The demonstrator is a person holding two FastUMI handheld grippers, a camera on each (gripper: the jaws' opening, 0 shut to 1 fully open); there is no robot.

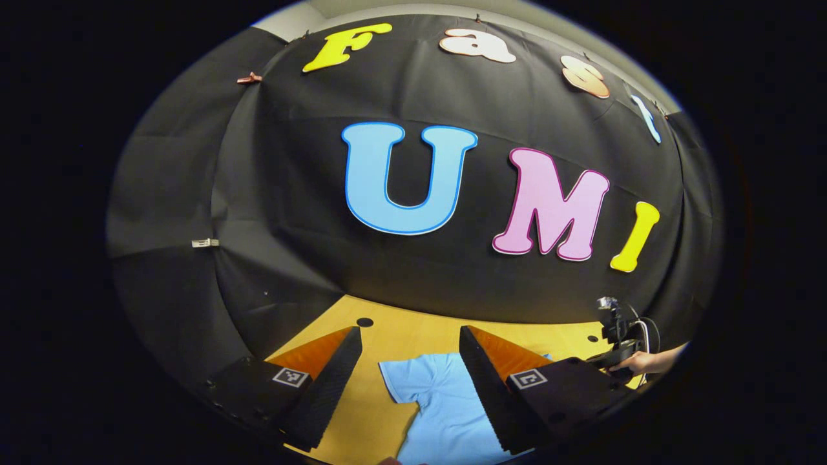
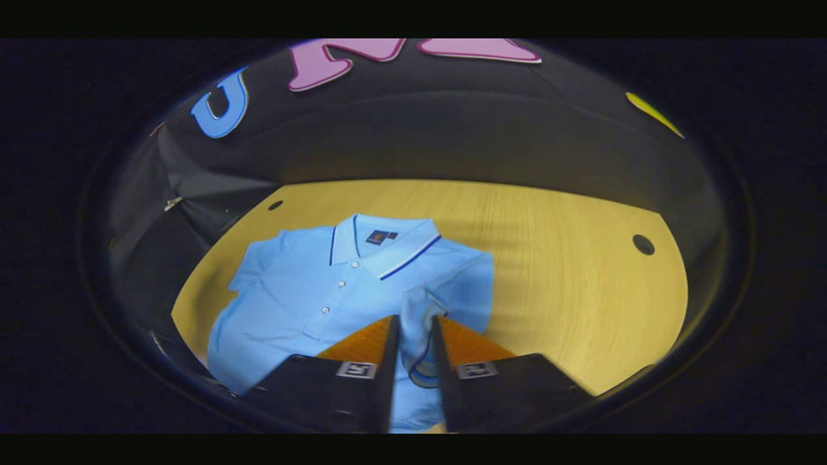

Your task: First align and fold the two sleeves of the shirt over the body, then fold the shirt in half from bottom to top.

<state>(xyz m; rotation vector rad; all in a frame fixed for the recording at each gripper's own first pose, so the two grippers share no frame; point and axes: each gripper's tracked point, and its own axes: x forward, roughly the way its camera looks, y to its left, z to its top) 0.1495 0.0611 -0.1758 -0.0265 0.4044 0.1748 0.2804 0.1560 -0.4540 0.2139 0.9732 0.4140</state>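
In the right gripper view, the right gripper (image 2: 413, 342) pinched the right sleeve (image 2: 417, 316) between nearly closed fingers at 6 o'clock, lifted over the shirt (image 2: 310, 303), which lay flat on the table (image 2: 568, 271) toward 9 o'clock. The left gripper (image 1: 407, 368) hung wide and empty above the left sleeve (image 1: 413, 381). The sleeve-folding step appeared underway; next, the held sleeve probably needed laying across the body toward 10 o'clock.

Before me the yellow wooden surface (image 2: 549, 258) carried a light-blue polo shirt (image 2: 310, 297), spread flat toward nine o'clock, collar pointing to twelve, with round holes near its far corners.
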